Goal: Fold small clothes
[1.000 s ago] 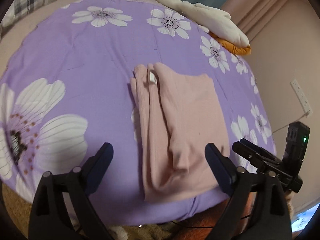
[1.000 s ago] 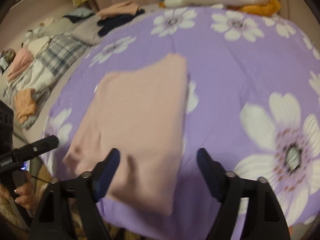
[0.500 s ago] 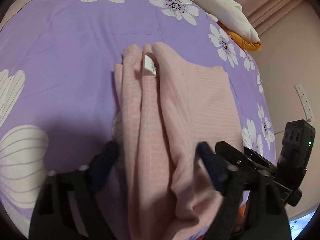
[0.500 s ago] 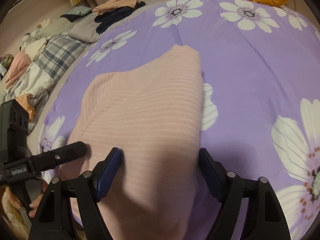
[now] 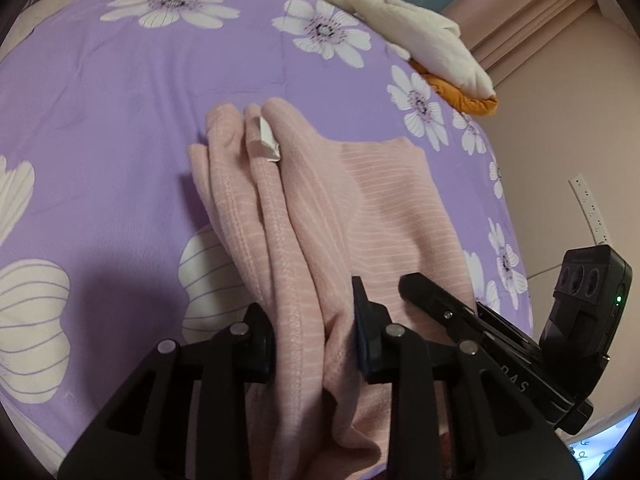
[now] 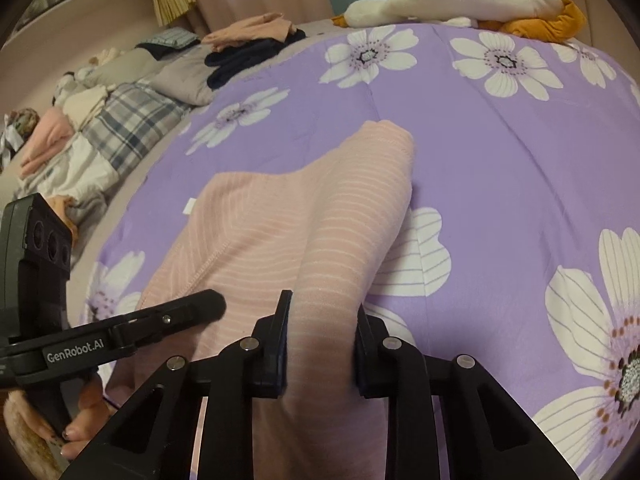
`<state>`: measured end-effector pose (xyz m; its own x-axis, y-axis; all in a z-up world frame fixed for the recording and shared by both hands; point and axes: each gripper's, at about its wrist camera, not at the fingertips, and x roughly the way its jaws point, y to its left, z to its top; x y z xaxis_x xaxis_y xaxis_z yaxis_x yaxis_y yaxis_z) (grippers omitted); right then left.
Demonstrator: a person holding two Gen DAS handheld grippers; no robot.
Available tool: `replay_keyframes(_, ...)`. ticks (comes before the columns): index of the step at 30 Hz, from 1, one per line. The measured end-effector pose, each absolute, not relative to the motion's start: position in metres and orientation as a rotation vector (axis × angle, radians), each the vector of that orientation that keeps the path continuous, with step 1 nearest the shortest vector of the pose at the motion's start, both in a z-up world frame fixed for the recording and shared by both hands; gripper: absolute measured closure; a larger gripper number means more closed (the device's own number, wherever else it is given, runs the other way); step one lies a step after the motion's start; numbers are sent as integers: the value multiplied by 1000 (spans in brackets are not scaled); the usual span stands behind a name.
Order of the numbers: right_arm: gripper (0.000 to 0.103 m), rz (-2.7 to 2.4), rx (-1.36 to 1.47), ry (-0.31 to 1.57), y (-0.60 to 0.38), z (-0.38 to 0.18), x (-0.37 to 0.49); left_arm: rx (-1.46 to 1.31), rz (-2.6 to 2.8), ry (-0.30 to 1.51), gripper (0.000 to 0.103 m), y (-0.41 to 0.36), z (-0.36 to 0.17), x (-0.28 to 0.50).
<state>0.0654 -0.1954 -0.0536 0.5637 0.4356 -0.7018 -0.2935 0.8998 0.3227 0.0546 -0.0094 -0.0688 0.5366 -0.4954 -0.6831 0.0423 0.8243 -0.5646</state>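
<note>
A pink striped garment lies folded lengthwise on the purple flowered bedspread, with a white label at its far end. My left gripper is shut on the garment's near left corner, bunching the cloth between its jaws. My right gripper is shut on the near right corner of the same garment. Each gripper shows in the other's view, the right one beside the left, the left one beside the right.
A white and orange plush toy lies at the bed's far edge. Piles of folded clothes and a plaid blanket sit to the left. A wall with a power strip stands on the right.
Both grippers moved forward and down onto the garment's near edge and closed on it. Both were open a second ago.
</note>
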Motion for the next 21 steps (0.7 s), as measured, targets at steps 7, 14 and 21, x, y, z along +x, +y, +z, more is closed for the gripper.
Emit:
replay_keyframes(7, 76, 442, 163, 769, -203, -21, 64, -487, -376, 863, 74, -20, -34, 56)
replay_keyframes(14, 76, 422, 152, 722, -214, -6, 81, -455, -382, 825, 74, -32, -22, 77)
replay_keyframes(21, 76, 403, 168, 713, -229, -9, 103, -427, -384, 824, 74, -45, -25, 105)
